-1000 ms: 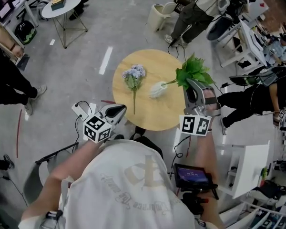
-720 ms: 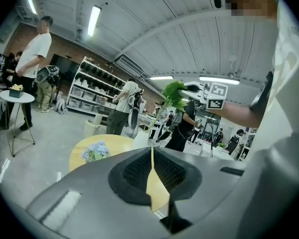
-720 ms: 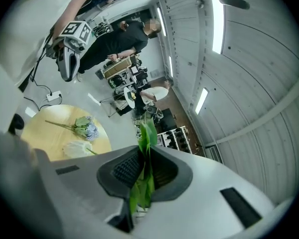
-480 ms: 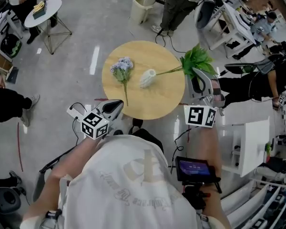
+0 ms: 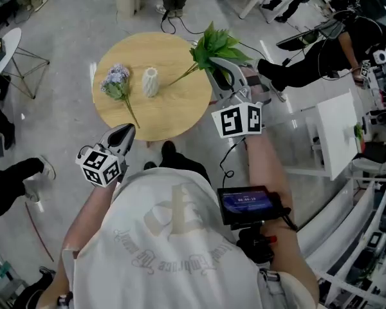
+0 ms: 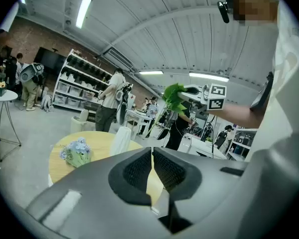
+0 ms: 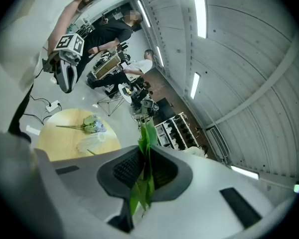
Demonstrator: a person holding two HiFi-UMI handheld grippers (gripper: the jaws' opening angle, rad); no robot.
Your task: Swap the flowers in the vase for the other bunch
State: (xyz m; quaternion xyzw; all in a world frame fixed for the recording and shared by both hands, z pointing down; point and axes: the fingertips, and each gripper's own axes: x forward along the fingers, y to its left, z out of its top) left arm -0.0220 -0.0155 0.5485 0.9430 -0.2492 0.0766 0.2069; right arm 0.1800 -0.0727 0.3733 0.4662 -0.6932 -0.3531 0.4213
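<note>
The right gripper [image 5: 217, 63] was clamped on the leaves of the green bunch [image 5: 215, 42]; its stem ran toward eight o'clock, ending just beside the white vase [image 5: 150, 82]; the lilac bunch [image 5: 116, 81] lay at the vase's nine o'clock, nearer the closed, empty left gripper [image 5: 125, 130].

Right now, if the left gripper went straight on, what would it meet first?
Likely the table, near its edge, with the vase just behind; depth is unclear, so the vase could come first.
</note>
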